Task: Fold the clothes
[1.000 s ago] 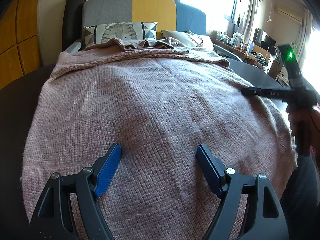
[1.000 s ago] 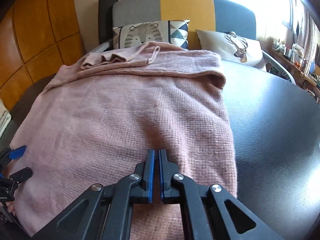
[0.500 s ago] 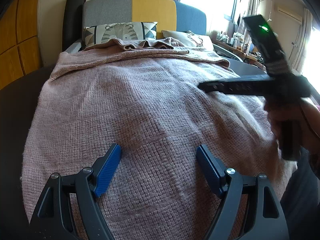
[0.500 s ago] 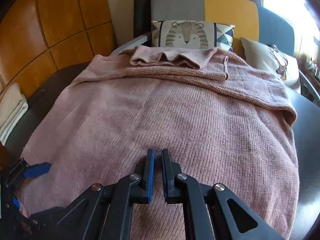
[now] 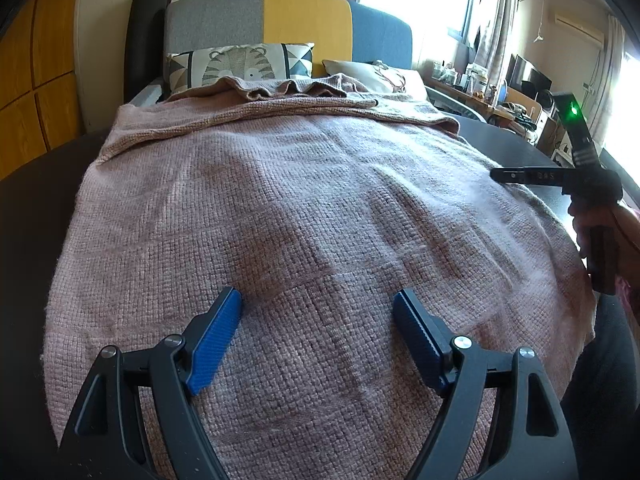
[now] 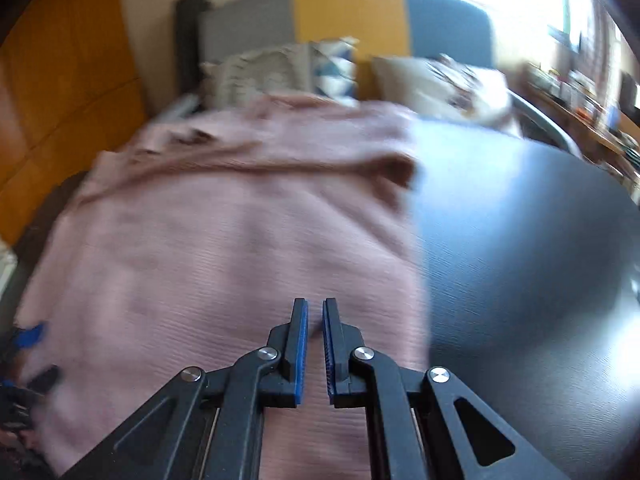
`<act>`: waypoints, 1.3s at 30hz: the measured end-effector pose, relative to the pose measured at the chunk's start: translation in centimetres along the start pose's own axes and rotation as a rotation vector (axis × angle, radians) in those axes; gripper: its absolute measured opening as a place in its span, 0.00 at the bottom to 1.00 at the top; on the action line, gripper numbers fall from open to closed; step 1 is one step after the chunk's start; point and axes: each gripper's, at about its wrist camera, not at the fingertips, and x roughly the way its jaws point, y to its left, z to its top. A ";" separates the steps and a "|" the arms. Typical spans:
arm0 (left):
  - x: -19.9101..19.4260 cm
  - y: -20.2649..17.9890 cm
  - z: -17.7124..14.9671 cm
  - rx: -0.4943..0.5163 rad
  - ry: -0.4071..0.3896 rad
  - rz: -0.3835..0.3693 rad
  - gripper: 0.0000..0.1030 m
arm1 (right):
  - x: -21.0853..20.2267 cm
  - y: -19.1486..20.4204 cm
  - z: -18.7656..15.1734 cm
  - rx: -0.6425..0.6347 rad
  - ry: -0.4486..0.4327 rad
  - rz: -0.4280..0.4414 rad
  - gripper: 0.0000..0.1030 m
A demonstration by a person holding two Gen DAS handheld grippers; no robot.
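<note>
**A:** Sweater [image 5: 304, 216] first: where does it lie in the left wrist view?

**B:** Spread flat over a dark table [image 5: 28, 208], pink knit, covering most of the top. Its far end is folded into a ridge with a bunched part on it, just before a tiger cushion [image 5: 240, 66] on a grey, yellow and blue sofa [image 5: 308, 16].

**A:** And the left gripper [image 5: 318, 306]?

**B:** Released. Its blue pads [image 5: 214, 344] stand wide apart above the near part of the knit, with nothing between them. I cannot tell whether the tips touch the cloth.

**A:** Anything else in that view?

**B:** At the right edge, a hand [image 5: 612, 228] holds the right gripper's handle over the sweater's right border; a green light [image 5: 574, 109] glows on its body. A cluttered desk [image 5: 480, 100] stands by the bright window.

**A:** Now the right wrist view.

**B:** It is blurred. The sweater [image 6: 224, 248] fills the left and middle; bare table [image 6: 520, 240] shows to the right. The right gripper [image 6: 315, 308] is over the garment's near right part, its jaws nearly together with a narrow slit left, and no cloth caught in it.

**A:** The other tool?

**B:** A smeared blue pad of the left gripper [image 6: 30, 334] shows at the far left, by the sweater's left edge. A pale cushion [image 6: 436, 80] lies on the sofa beyond.
</note>
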 end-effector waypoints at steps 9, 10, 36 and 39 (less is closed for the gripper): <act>0.1 0.0 0.1 0.007 0.003 0.004 0.80 | -0.6 -3.1 -0.2 0.069 -0.033 -0.005 0.08; 0.1 0.0 0.1 0.008 0.003 0.005 0.80 | -0.7 -2.8 0.2 0.060 -0.043 0.006 0.08; 0.1 0.1 0.0 0.014 0.003 0.005 0.82 | 6.8 -3.8 7.3 0.086 -0.028 -0.066 0.08; 0.1 0.2 0.1 0.015 0.002 0.004 0.82 | 6.9 -4.1 7.3 0.100 -0.030 -0.085 0.07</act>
